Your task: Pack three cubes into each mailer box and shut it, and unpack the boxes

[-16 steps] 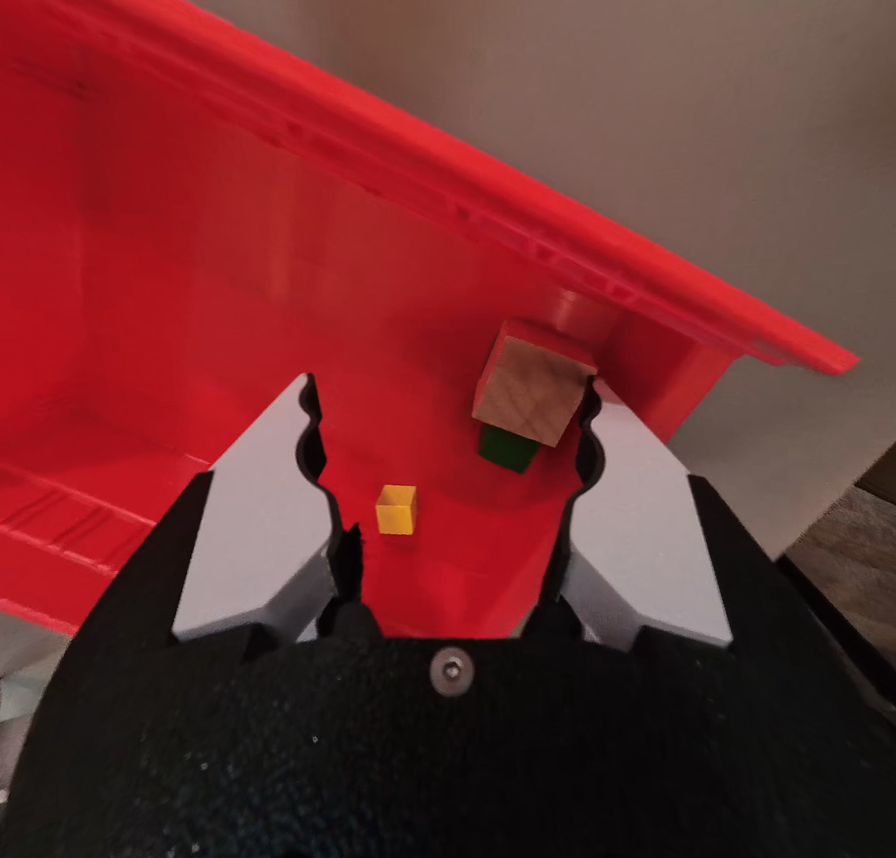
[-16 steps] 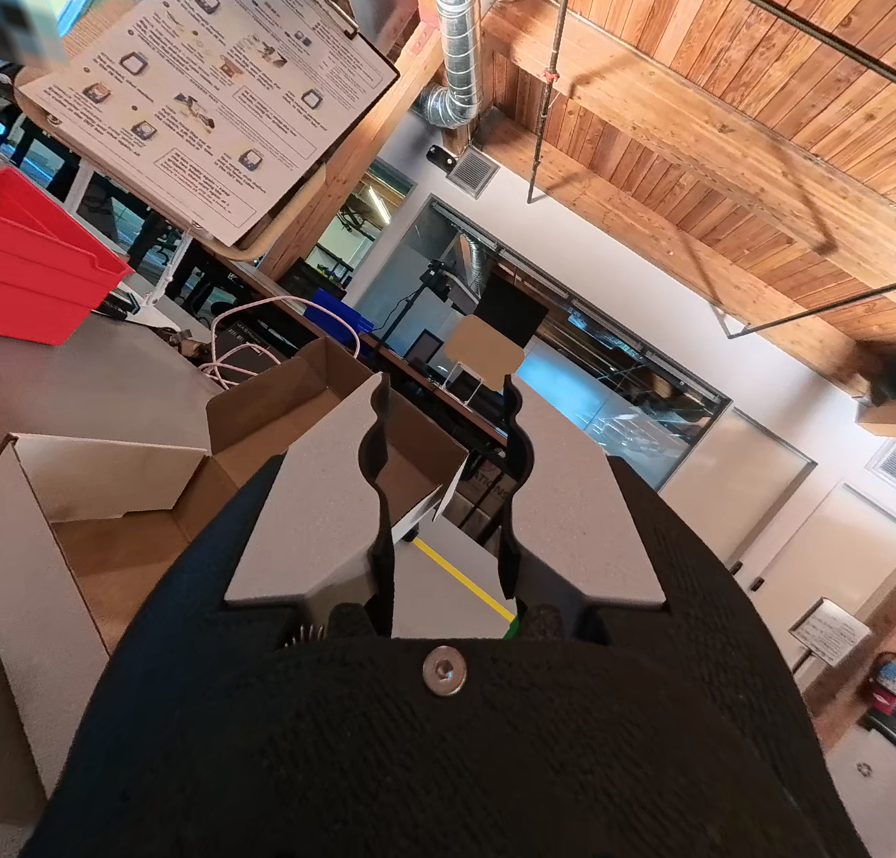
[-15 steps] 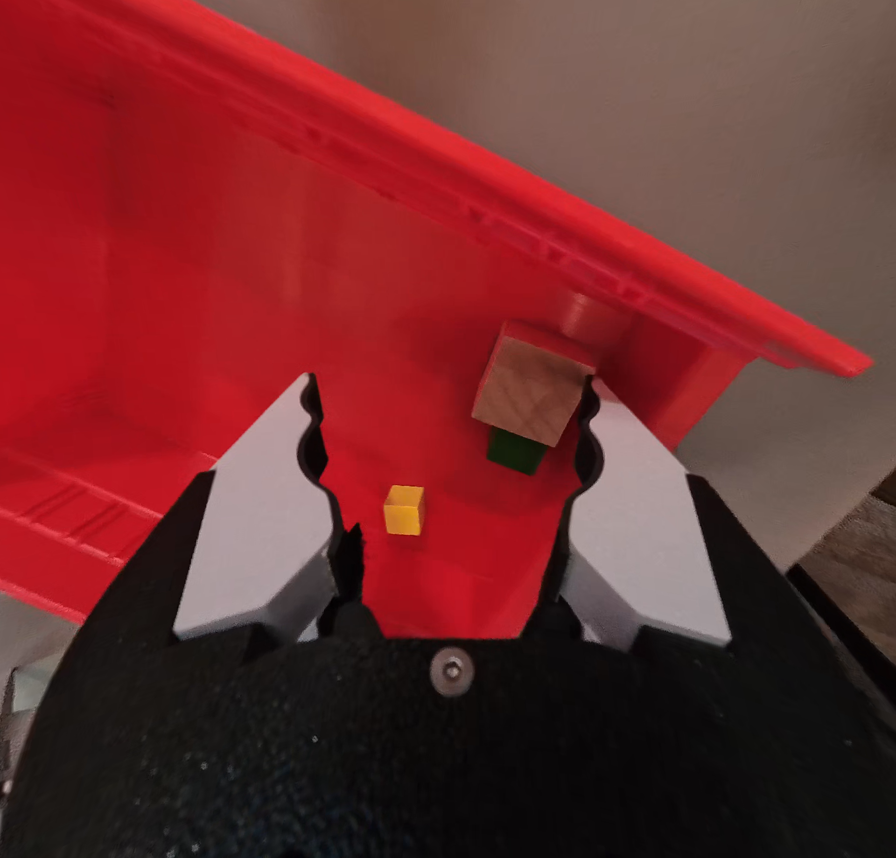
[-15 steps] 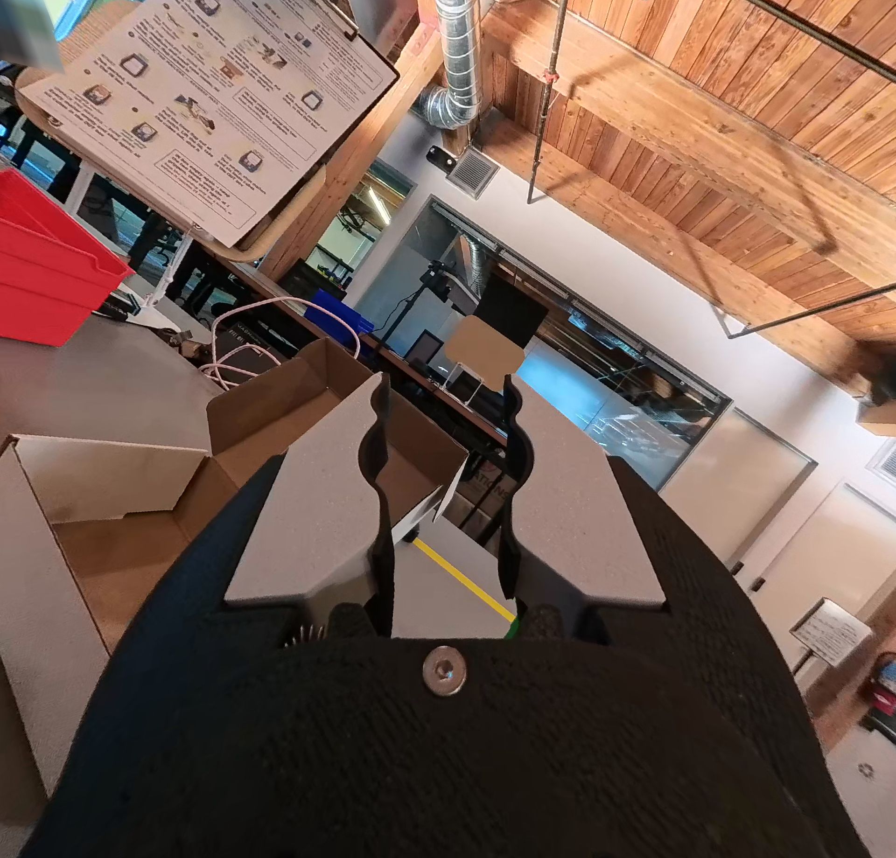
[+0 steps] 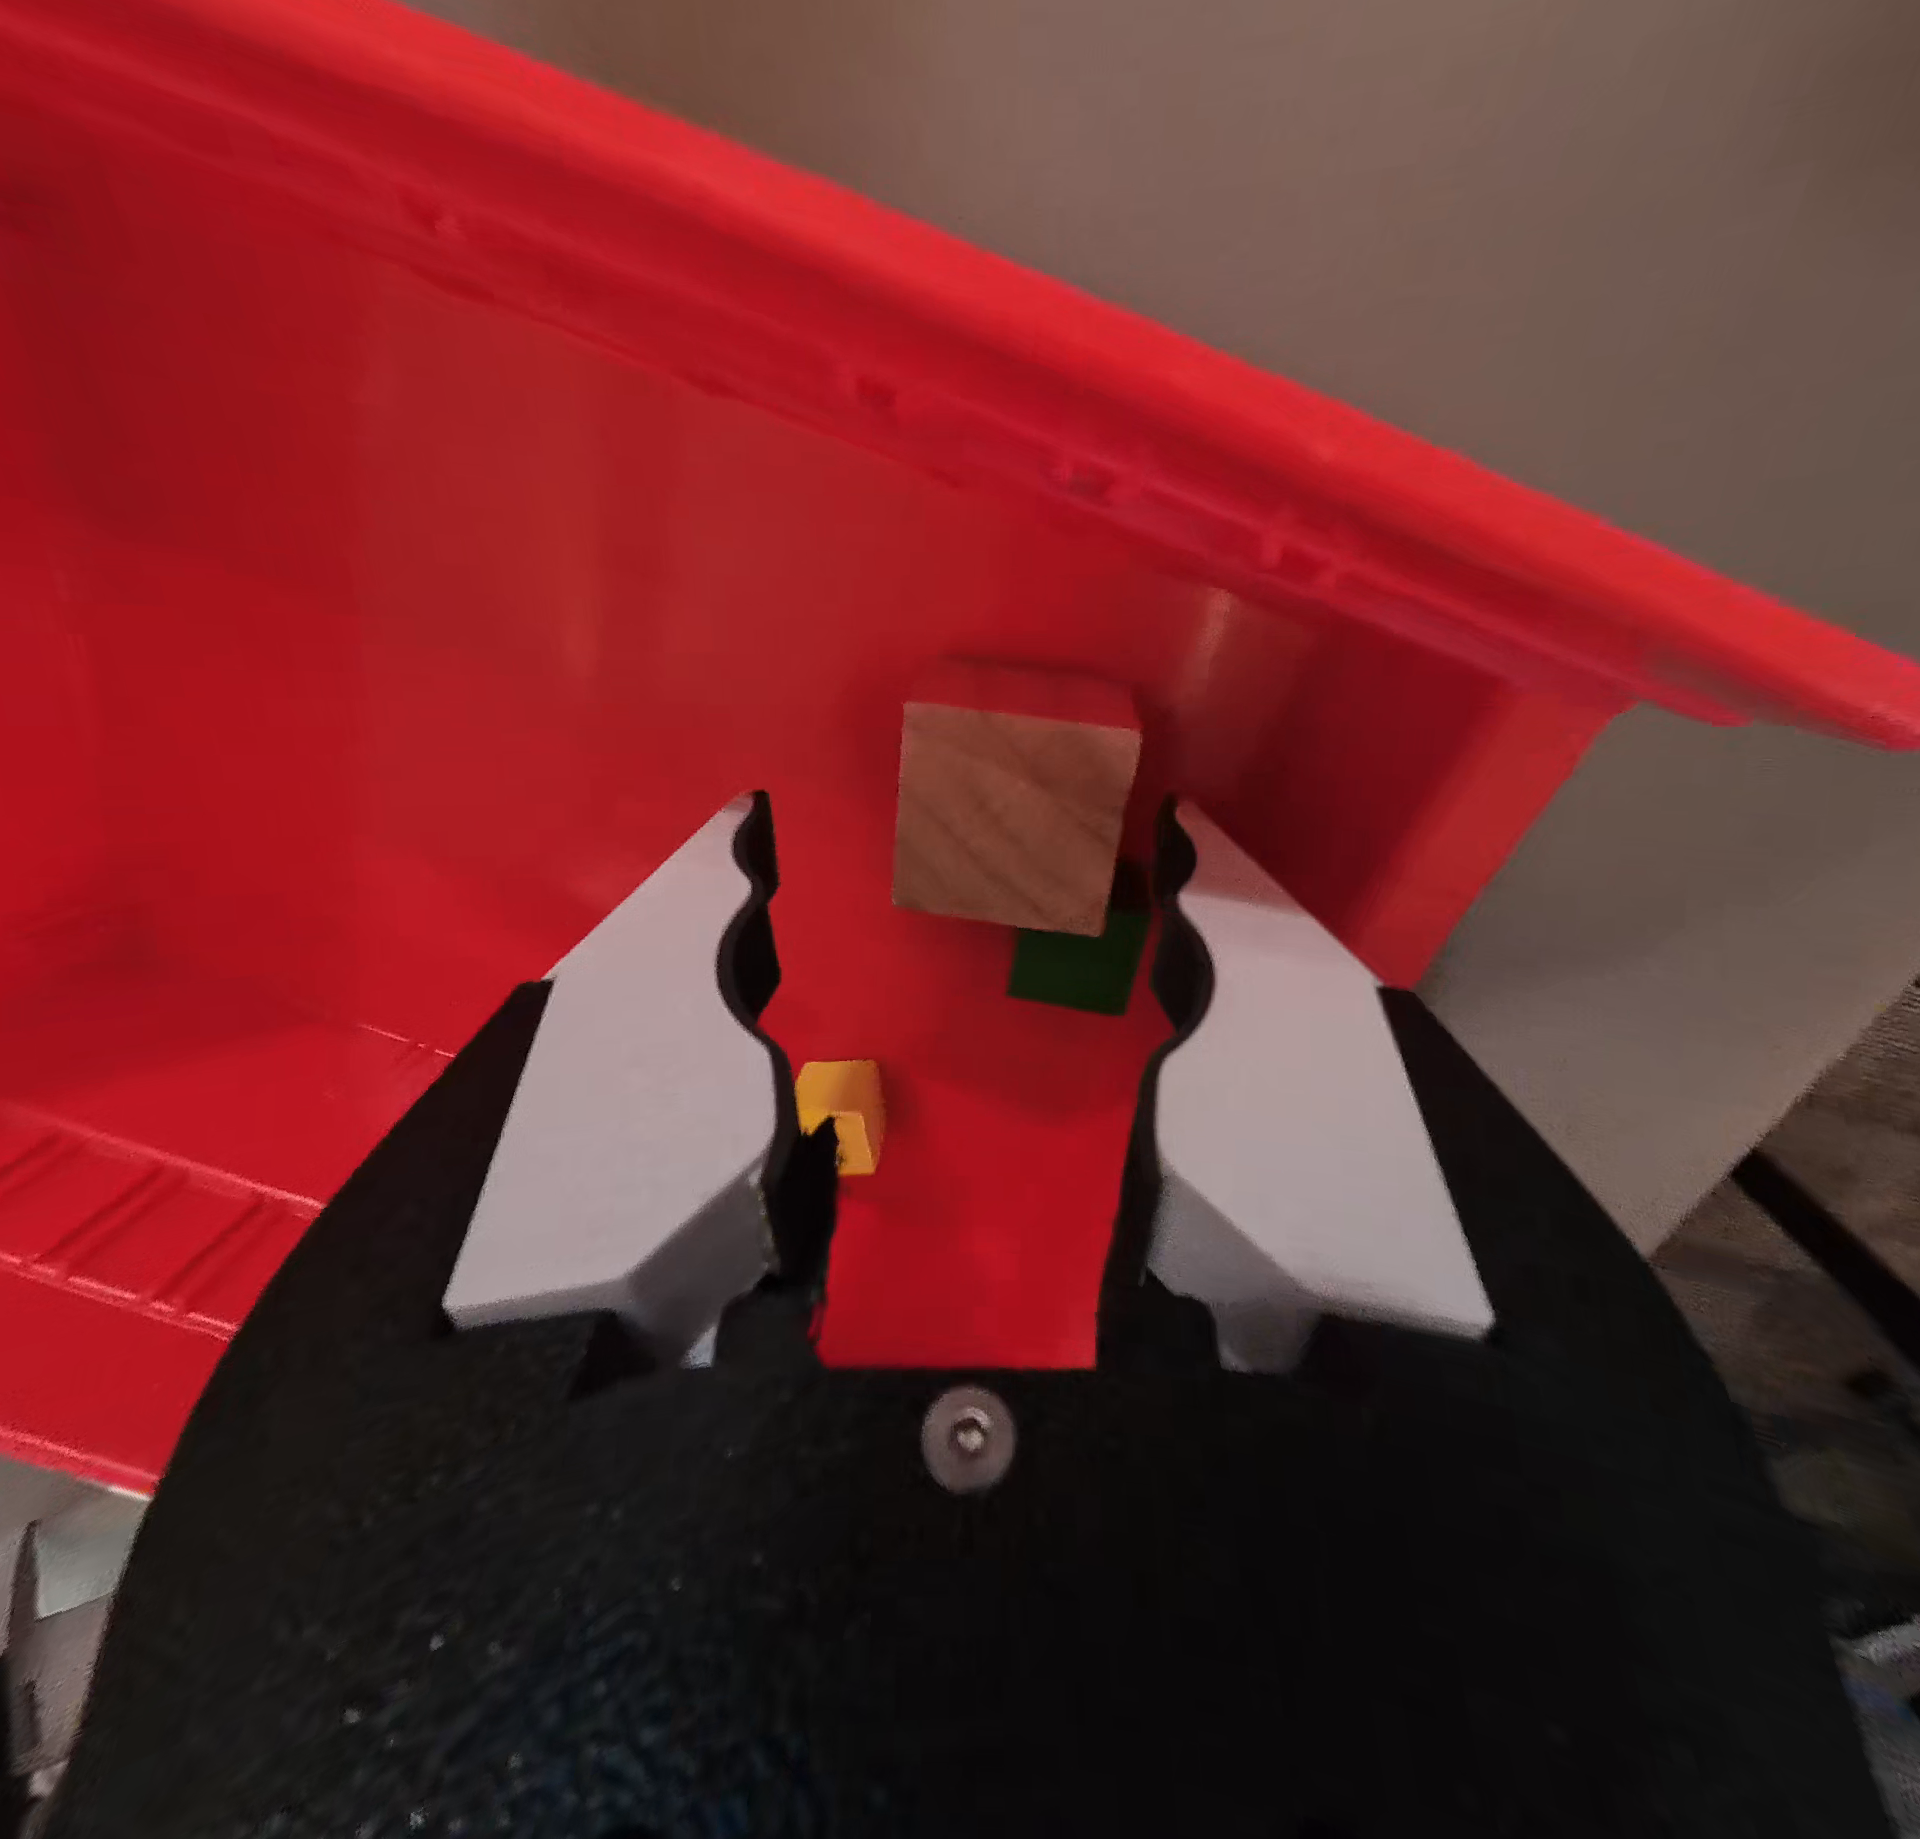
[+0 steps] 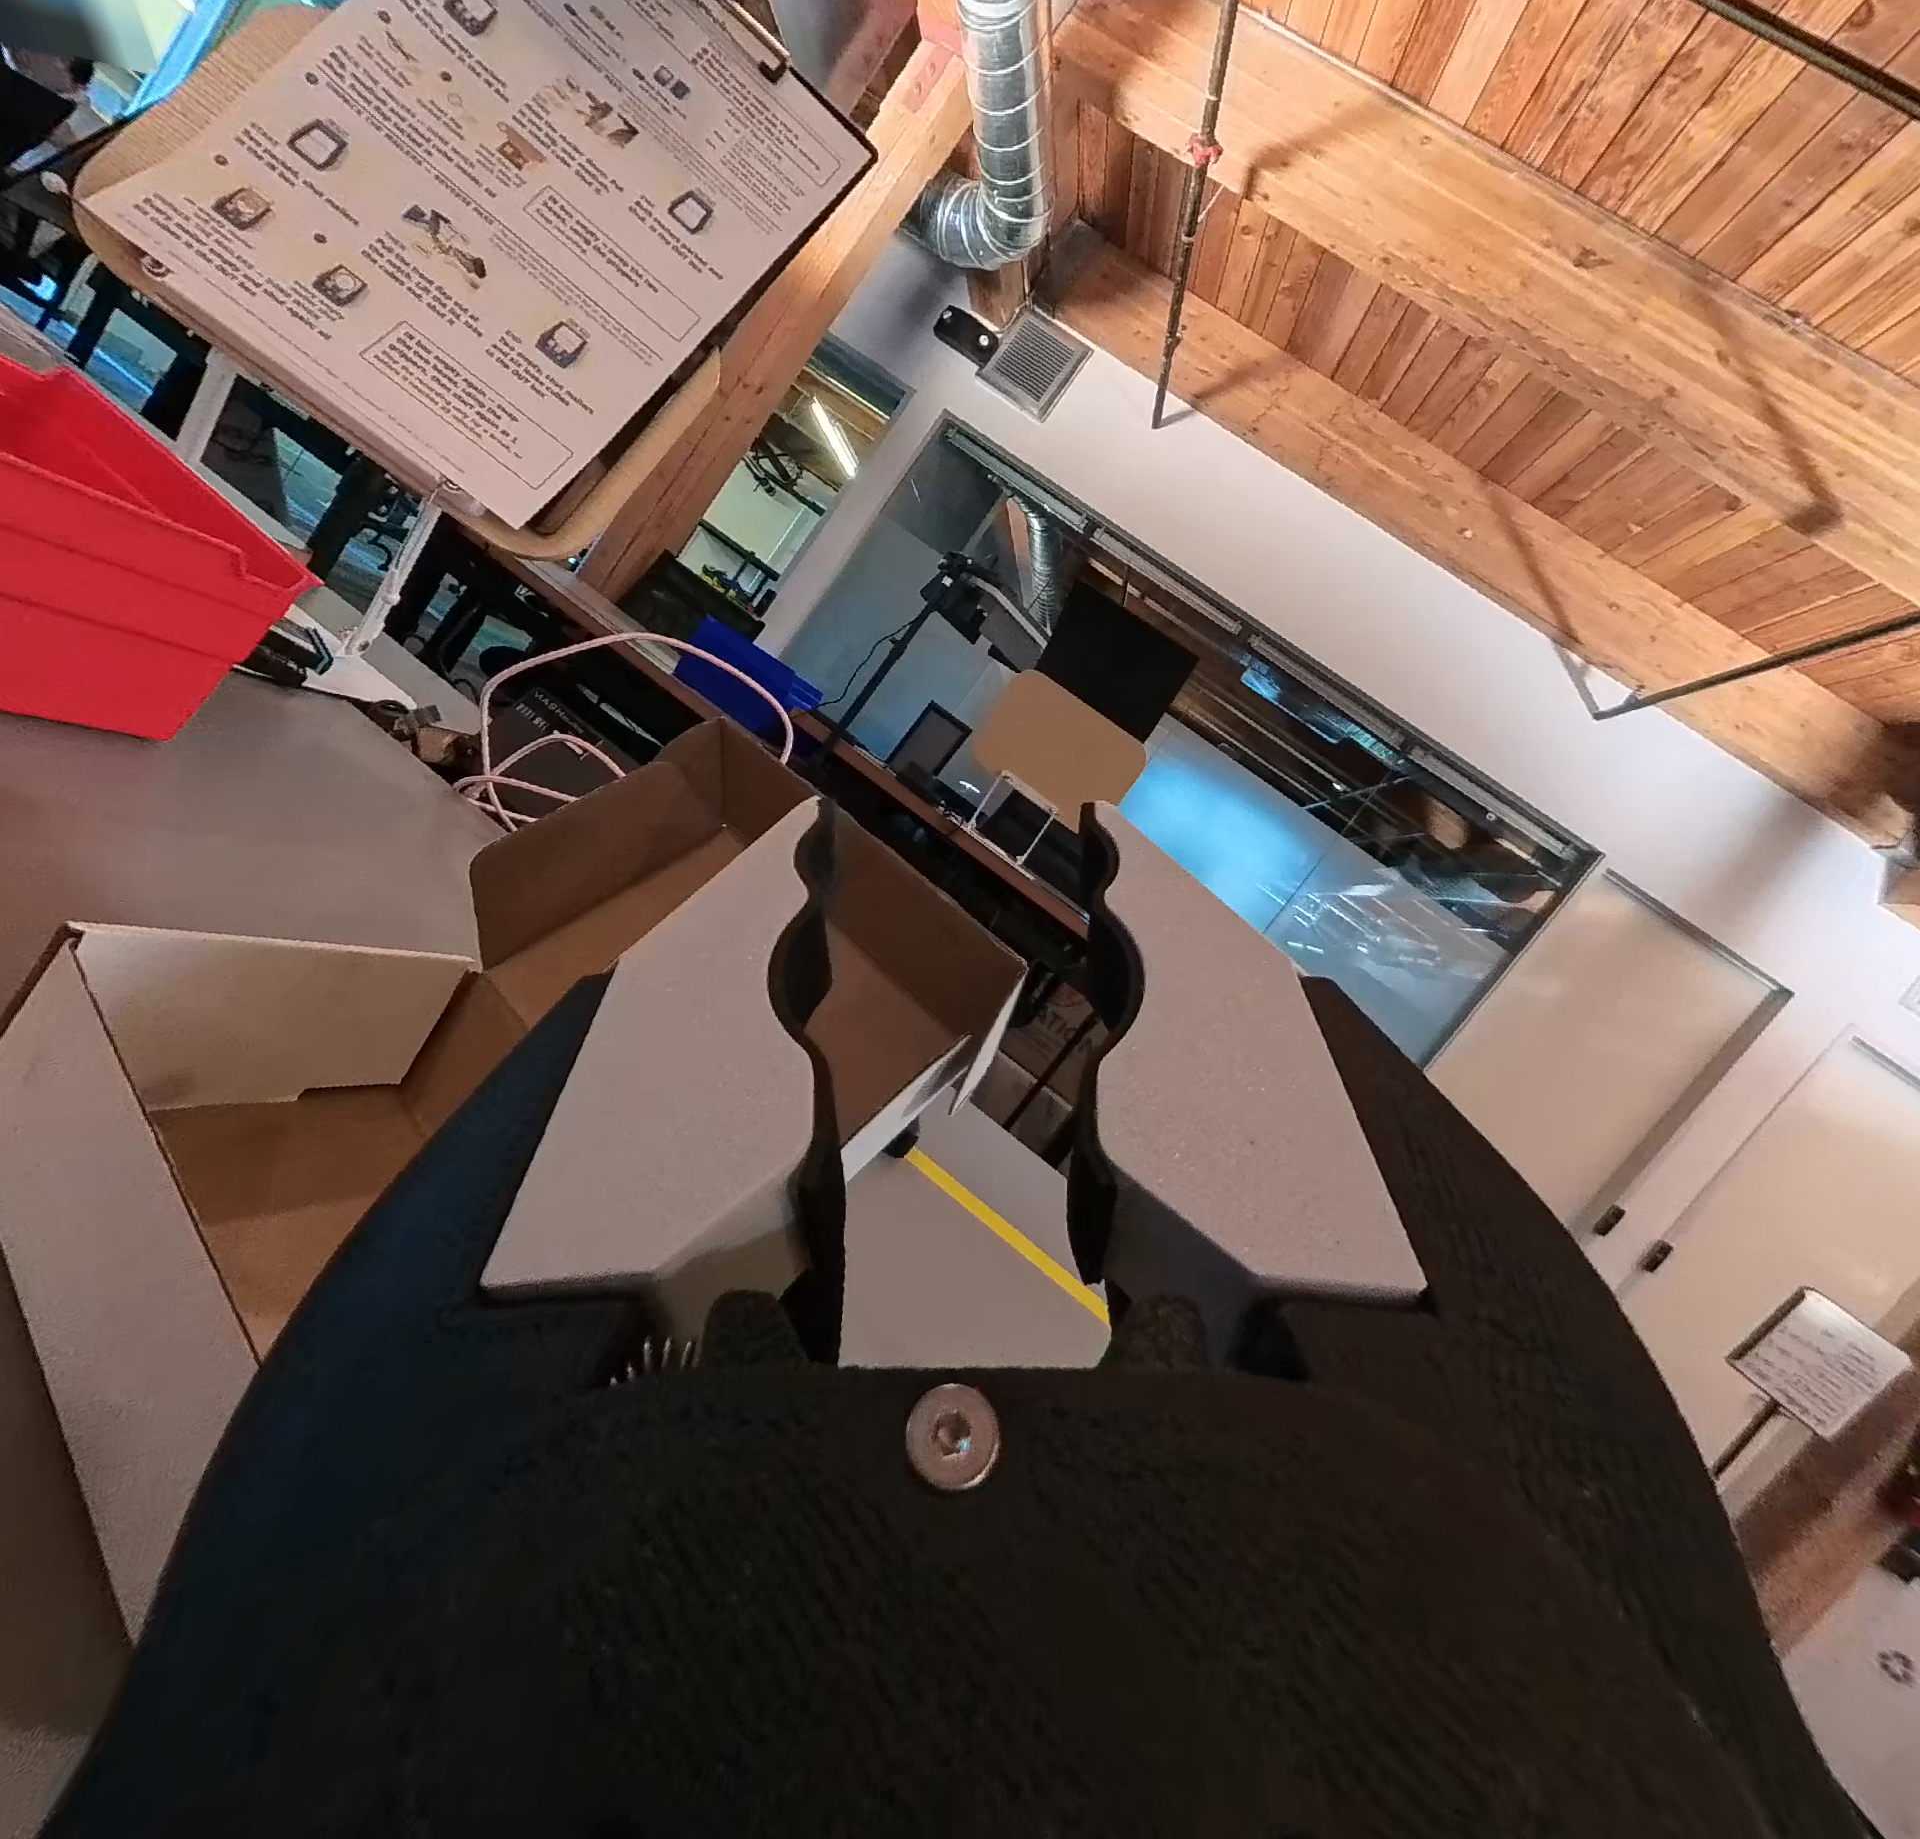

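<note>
In the left wrist view my left gripper [image 5: 961,828] is open over the inside of a red bin [image 5: 416,646]. A plain wooden cube [image 5: 1013,823] lies on the bin floor just beyond and between the fingertips, with a gap to each pad. A small green cube [image 5: 1081,963] lies against it near the right finger. A small yellow cube [image 5: 842,1114] lies by the left finger's base. In the right wrist view my right gripper [image 6: 951,828] is open and empty, tilted upward above an open cardboard mailer box [image 6: 260,1114].
The red bin [image 6: 114,584] also shows at the left of the right wrist view on a grey table. A clipboard with an instruction sheet [image 6: 468,200] hangs above. A white cable [image 6: 561,729] lies behind the box. A grey wall [image 5: 1351,231] stands behind the bin. Tip to tip, the grippers are about 45 cm apart.
My left gripper's jaws have narrowed and it has moved closer to the wooden cube, which now sits centred between the fingertips. The right gripper has not moved.
</note>
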